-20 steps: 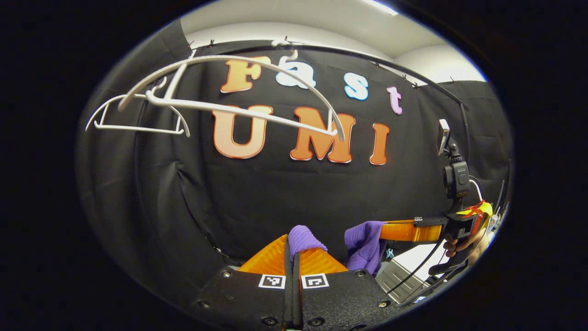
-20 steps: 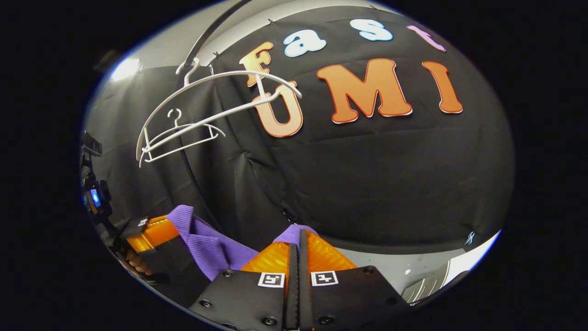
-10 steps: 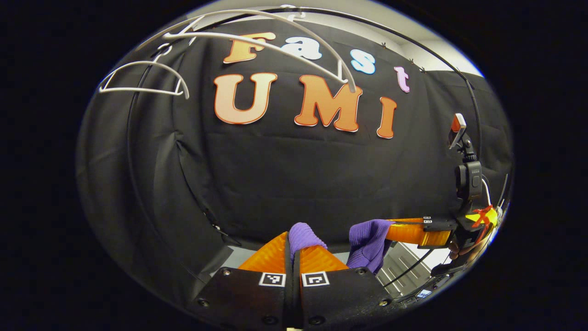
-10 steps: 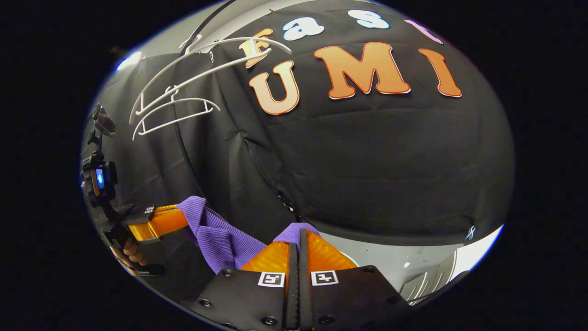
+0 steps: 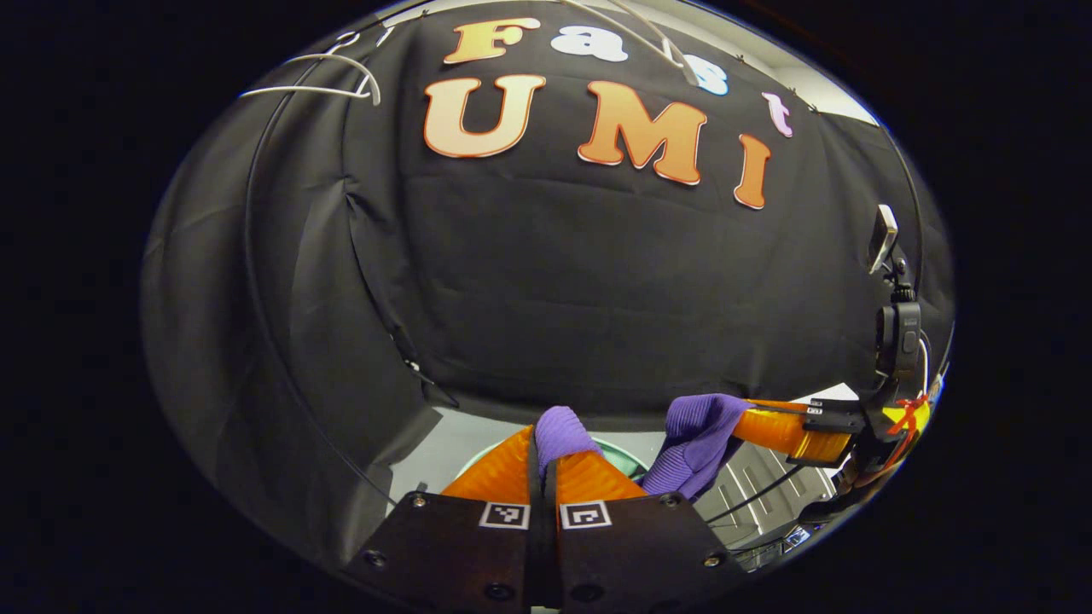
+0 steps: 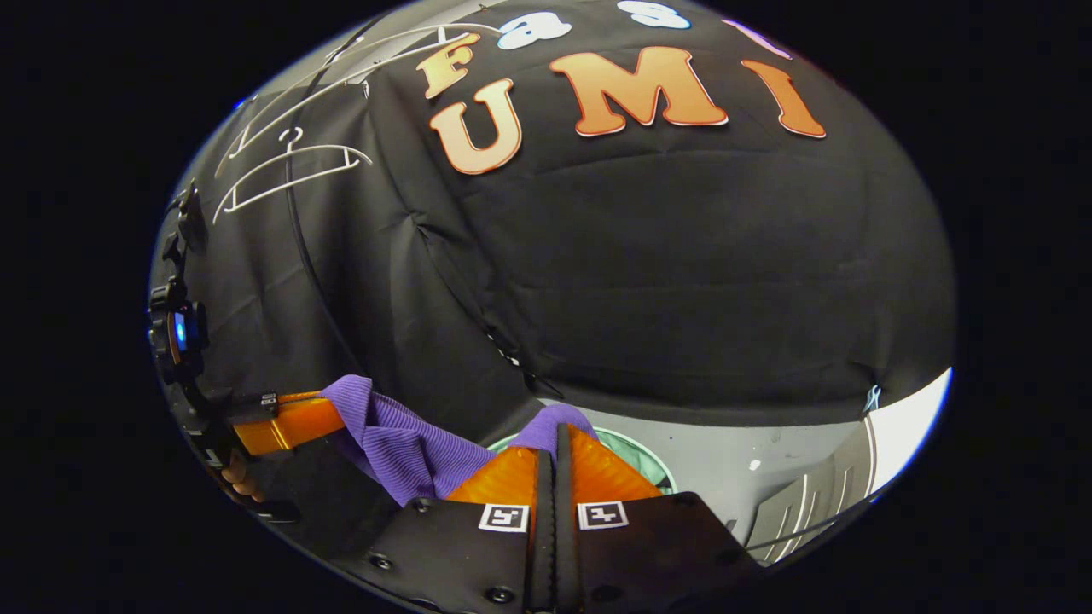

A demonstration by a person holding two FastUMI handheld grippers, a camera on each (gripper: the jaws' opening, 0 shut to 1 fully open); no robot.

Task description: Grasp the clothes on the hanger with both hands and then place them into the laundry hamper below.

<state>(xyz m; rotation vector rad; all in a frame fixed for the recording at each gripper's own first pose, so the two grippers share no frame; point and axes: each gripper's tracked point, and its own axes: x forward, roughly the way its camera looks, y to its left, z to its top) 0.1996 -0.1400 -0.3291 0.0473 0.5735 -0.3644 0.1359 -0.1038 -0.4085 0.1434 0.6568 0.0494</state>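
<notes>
A purple ribbed garment [image 5: 693, 437] hangs between both grippers. My left gripper [image 5: 546, 439] is shut on one end of it, and a purple fold bulges out above its orange fingers. My right gripper [image 6: 556, 431] is shut on the other end of the garment [image 6: 401, 435]. In the left gripper view the right gripper [image 5: 751, 418] appears at the right, pinching the cloth; the left gripper [image 6: 341, 405] pinches it at the left of the right gripper view. Just beyond the fingertips, low down, peeks the pale green rim of the laundry hamper [image 6: 636, 443], also the hamper [image 5: 627, 456]. White hangers [image 6: 290, 166] hang bare at the upper left.
A black cloth wall stands close ahead. A dark curved rod [image 5: 256, 281] carries the white hangers [image 5: 311, 77]. Grey floor [image 6: 768, 452] lies under the wall, with a slatted grey object [image 5: 751, 482] at the lower right. A hand [image 6: 239, 477] holds the left gripper's handle.
Both grippers have come down with the purple garment still held. The hangers and wall have slid up in both views, and the green hamper rim has come into sight below.
</notes>
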